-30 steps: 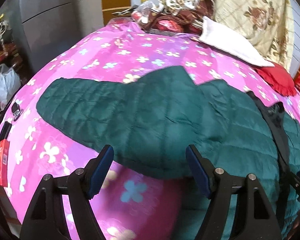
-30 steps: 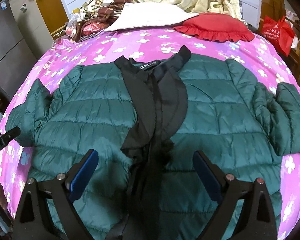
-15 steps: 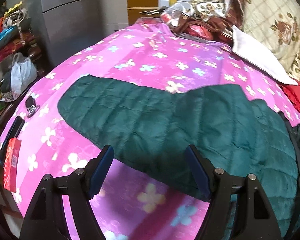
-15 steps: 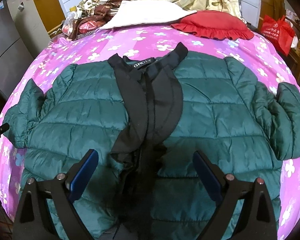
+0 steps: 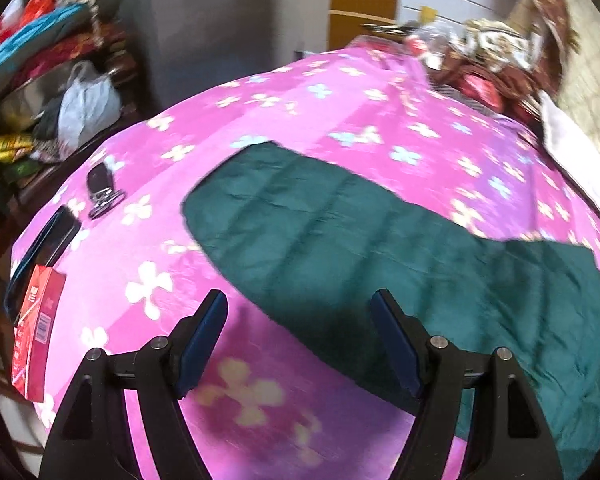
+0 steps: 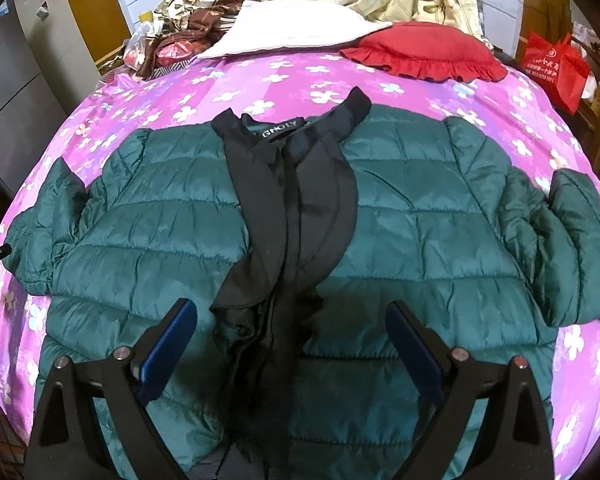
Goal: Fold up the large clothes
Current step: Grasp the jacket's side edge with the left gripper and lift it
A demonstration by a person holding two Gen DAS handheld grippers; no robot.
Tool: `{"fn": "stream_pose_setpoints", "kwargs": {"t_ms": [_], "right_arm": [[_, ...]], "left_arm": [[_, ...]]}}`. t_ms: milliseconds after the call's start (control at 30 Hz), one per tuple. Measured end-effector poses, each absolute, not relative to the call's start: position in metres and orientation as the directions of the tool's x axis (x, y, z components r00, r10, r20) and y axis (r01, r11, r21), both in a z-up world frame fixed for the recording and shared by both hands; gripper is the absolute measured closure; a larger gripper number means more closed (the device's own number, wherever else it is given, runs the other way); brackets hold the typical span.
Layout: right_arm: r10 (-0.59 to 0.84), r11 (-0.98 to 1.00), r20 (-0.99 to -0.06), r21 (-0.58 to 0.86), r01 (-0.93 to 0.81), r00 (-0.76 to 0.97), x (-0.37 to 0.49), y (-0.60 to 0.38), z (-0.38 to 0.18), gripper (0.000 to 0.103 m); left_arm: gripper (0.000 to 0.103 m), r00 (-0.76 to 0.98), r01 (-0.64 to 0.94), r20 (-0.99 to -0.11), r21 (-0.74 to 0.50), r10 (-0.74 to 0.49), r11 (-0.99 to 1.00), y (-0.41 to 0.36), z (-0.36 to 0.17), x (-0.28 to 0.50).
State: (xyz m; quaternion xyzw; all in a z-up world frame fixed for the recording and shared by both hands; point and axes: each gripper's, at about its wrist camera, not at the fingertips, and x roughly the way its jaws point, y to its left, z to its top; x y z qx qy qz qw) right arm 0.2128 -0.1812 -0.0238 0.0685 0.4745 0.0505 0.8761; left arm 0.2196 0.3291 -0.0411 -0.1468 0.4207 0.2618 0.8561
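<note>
A dark green quilted puffer jacket (image 6: pixel 412 236) lies front up and spread flat on a pink flowered bedspread (image 6: pixel 300 76), its black collar and lining (image 6: pixel 296 184) open down the middle. My right gripper (image 6: pixel 292 332) is open and empty, hovering over the lower middle of the jacket. In the left wrist view the jacket's left sleeve (image 5: pixel 300 232) stretches out across the bedspread (image 5: pixel 340 120). My left gripper (image 5: pixel 300 328) is open and empty, hovering just in front of the sleeve's lower edge.
A red box (image 5: pixel 36 328), a dark phone (image 5: pixel 48 240) and a key fob (image 5: pixel 100 188) lie at the bed's left edge. A red frilled cushion (image 6: pixel 428 52), a white pillow (image 6: pixel 292 28) and piled bedding sit at the head. A grey cabinet (image 5: pixel 228 20) stands to the left.
My left gripper has swung left along the sleeve toward its cuff end, bringing the bed's left edge into view. My right gripper has drawn back slightly; the jacket has not moved.
</note>
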Motion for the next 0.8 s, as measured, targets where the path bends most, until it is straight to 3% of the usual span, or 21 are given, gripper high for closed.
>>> {"fn": "stream_pose_setpoints", "kwargs": {"t_ms": [400,800], "right_arm": [[0.155,0.986,-0.829,0.166,-0.028,0.538,0.214,-0.178,-0.026,0.006],[0.147,0.988,-0.836,0.154,-0.031,0.529,0.212,-0.176,-0.025,0.006]], "left_arm": [[0.052,0.471,-0.699,-0.809,-0.098,0.353,0.708,0.4,-0.057,0.218],[0.052,0.48,-0.719,-0.813,-0.15,0.329,0.679,0.421,-0.07,0.235]]}}
